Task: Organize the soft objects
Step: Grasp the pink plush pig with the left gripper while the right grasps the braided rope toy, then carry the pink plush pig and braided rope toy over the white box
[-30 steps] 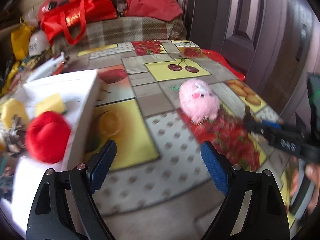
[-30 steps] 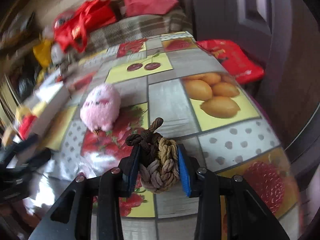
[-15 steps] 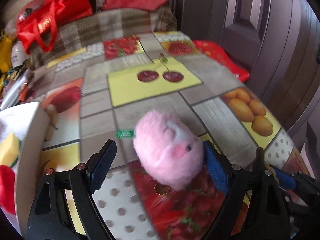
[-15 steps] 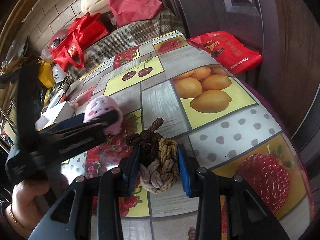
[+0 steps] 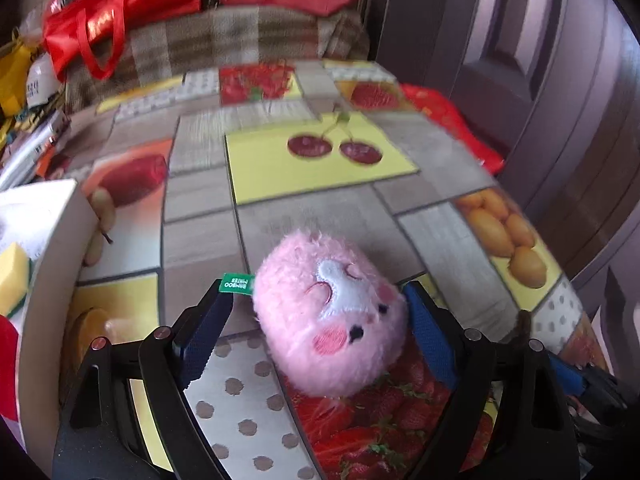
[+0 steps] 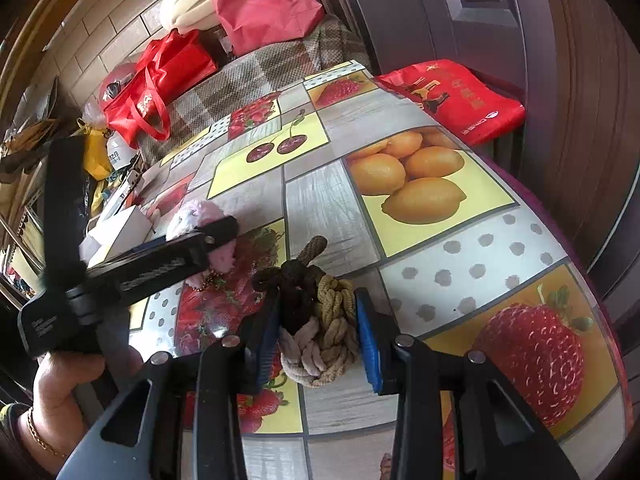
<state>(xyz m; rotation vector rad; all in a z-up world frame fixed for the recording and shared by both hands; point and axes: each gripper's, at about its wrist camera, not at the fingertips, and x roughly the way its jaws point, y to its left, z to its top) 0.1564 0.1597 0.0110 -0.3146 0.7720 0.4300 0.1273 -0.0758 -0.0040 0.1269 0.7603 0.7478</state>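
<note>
A fluffy pink plush toy lies on the fruit-print tablecloth. My left gripper straddles it and stands open: the right pad is at the plush's side, while the left pad is apart from it. In the right wrist view the plush shows behind the left gripper's black body, which a hand holds. My right gripper is shut on a braided rope knot of brown, tan and cream cord, low over the table.
A white box at the left holds a yellow sponge and something red. Red bags lie on a plaid cover beyond the table. Another red bag sits off the right edge, by a dark door.
My left gripper has swung right, away from the white box, and closed in on the pink plush, which now sits between its fingers. The right gripper has kept still on the rope knot.
</note>
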